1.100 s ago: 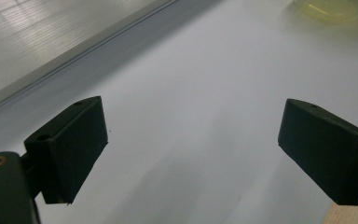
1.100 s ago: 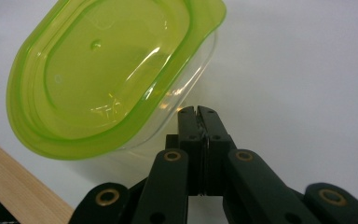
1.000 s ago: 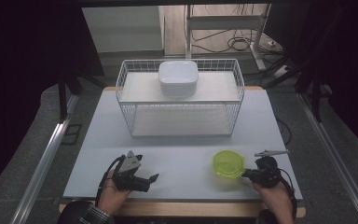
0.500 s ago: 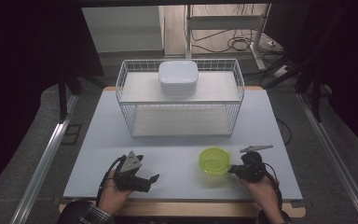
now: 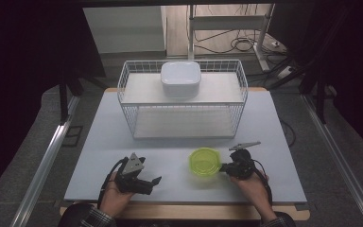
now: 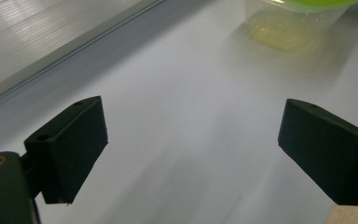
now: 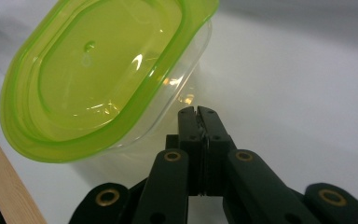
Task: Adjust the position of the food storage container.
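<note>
Jaws of the right gripper (image 7: 198, 112) were pressed together, empty, tips against the green-lidded container (image 5: 204, 161). Left gripper (image 6: 191, 149) lay low on the table (image 5: 170, 137), jaws wide apart.

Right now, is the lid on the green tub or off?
On. The green lid covers the clear tub, its rim wrapping the top edge all round.

- The container (image 7: 168, 98) beside the right gripper (image 7: 198, 112) looks like clear, glossy plastic; its green lid (image 5: 204, 161) is translucent plastic with bright highlights.
- The table (image 5: 264, 123) has a smooth, matt, pale top, and bare light wood shows at its near edge.
- The wire basket (image 5: 182, 101) behind the container is thin white-coated metal.
- The white box (image 5: 180, 78) on the basket looks like smooth, slightly shiny plastic.
- The left gripper (image 6: 191, 135) has matt black plastic pads.
</note>
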`<state>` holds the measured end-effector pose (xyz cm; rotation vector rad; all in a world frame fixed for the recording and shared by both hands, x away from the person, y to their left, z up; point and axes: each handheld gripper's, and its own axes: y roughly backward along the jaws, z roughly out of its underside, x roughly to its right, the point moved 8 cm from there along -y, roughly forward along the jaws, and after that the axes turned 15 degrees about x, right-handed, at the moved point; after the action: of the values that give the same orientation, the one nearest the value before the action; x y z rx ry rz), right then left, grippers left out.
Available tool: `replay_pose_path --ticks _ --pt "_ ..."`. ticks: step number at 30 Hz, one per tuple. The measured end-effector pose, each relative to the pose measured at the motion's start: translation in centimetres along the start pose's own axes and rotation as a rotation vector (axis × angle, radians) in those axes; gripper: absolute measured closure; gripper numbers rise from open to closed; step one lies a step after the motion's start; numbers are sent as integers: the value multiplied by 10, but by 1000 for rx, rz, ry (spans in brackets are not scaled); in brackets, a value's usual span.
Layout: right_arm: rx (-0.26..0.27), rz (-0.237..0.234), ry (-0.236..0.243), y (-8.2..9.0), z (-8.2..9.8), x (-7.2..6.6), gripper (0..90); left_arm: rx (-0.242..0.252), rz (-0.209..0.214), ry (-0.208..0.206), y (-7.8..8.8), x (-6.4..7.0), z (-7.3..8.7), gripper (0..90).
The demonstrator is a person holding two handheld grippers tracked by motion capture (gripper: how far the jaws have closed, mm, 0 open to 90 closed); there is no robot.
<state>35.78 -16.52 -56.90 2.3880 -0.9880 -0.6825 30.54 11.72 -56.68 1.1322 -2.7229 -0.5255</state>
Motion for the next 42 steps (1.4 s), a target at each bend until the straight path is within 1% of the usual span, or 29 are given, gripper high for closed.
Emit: replay_pose_path --ticks 2,3,6,7,9,11,14,15,16,17,24,25,26,28,31,35,37,38,40,42 --pt "-3 -11 1 -5 -2 -4 888 0 0 -1 0 0 0 76" --pt "-6 -19 10 -8 -3 -6 888 0 -1 -2 0 0 0 76" --pt "-10 -24 19 -14 -4 -9 888 1 -1 -4 0 0 0 76" --pt "-11 -33 27 -19 -6 -13 888 2 -2 -1 1 0 0 76" --pt "-12 -35 31 -20 -7 -15 888 2 -2 -1 1 0 0 76" --pt "-15 -48 41 -28 -9 -22 888 2 -2 -3 1 0 -1 76" --pt "-16 -54 48 -31 -10 -24 888 3 -4 -2 0 0 -1 76" --pt "-18 -61 55 -36 -12 -28 888 2 -4 -5 1 0 -1 76" --pt "-18 -61 55 -36 -12 -28 888 2 -4 -5 1 0 -1 76" --pt "-18 -66 59 -41 -14 -31 889 4 -6 -6 1 0 -1 75" --pt "-25 -82 70 -53 -18 -39 890 5 -8 -10 1 -1 -1 76" --pt "-27 -88 78 -57 -18 -42 890 5 -8 -8 1 0 -1 76" --pt "-27 -88 78 -57 -18 -42 890 5 -8 -8 1 0 -1 76" --pt "-32 -98 88 -60 -19 -46 889 4 -8 -11 1 0 -1 76" --pt "-27 -93 94 -58 -20 -46 886 6 -8 -9 2 0 -1 76" --pt "-7 -66 95 -52 -23 -38 874 4 -7 -15 3 -1 -1 76" --pt "5 -57 90 -47 -24 -33 864 6 -8 -14 3 -1 -2 75" --pt "5 -57 90 -47 -24 -33 864 6 -8 -14 3 -1 -2 76" --pt "24 -34 103 -40 -26 -28 816 8 -11 -13 5 -2 -2 76" --pt "39 -29 106 -34 -28 -25 791 7 -14 -13 6 -4 -2 75"
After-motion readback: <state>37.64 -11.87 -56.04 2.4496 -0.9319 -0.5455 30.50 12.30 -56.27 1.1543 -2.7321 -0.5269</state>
